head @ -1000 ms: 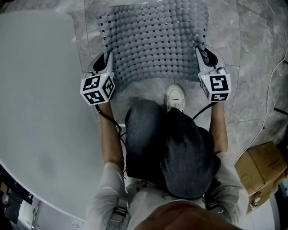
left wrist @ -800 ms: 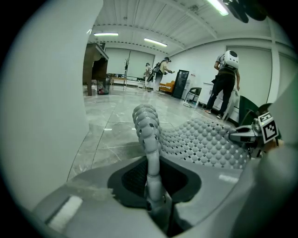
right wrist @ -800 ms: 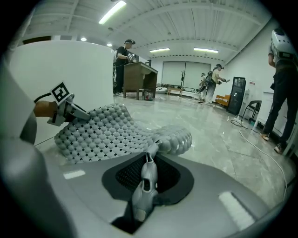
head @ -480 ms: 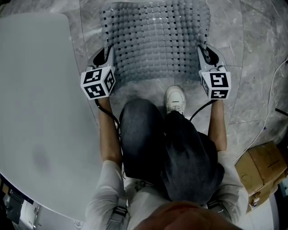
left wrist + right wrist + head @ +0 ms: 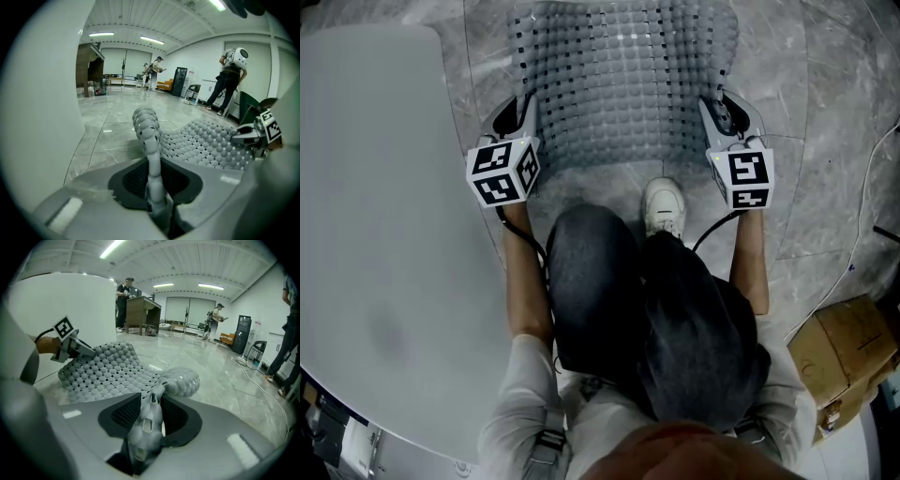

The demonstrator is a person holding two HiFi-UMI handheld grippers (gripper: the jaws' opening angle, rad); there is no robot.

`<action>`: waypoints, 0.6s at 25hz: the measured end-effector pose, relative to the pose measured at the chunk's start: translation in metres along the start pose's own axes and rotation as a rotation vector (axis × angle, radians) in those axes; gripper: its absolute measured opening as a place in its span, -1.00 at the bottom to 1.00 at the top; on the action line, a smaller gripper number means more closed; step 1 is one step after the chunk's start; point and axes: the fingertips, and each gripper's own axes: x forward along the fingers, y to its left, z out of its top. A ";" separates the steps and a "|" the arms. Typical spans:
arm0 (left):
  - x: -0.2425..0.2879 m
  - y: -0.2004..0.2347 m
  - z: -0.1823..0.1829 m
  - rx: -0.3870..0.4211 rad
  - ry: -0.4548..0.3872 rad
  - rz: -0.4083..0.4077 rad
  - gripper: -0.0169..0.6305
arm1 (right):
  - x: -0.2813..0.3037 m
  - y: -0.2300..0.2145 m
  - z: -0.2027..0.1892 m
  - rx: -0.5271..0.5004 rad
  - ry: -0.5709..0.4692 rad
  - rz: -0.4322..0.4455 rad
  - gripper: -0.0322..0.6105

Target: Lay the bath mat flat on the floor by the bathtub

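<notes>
**Mat spread ahead, near corners still clamped**

The left hand-held gripper (image 5: 522, 117) and right hand-held gripper (image 5: 719, 108) each pinch a near corner of the bath mat (image 5: 623, 84). In both gripper views the mat edge stands up between the jaws.

Over the last second both have nudged forward, and the right one has drifted slightly toward the left. The mat runs ahead of both across the floor (image 5: 834, 112), with the bathtub (image 5: 384, 234) just left of the left one.

My read is placement is nearly settled, but the near edge isn't flat while it's held.
</notes>
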 end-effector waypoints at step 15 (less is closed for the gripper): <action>-0.007 -0.007 0.000 -0.005 -0.011 -0.006 -0.71 | -0.032 0.028 0.053 -0.085 -0.134 0.060 -0.33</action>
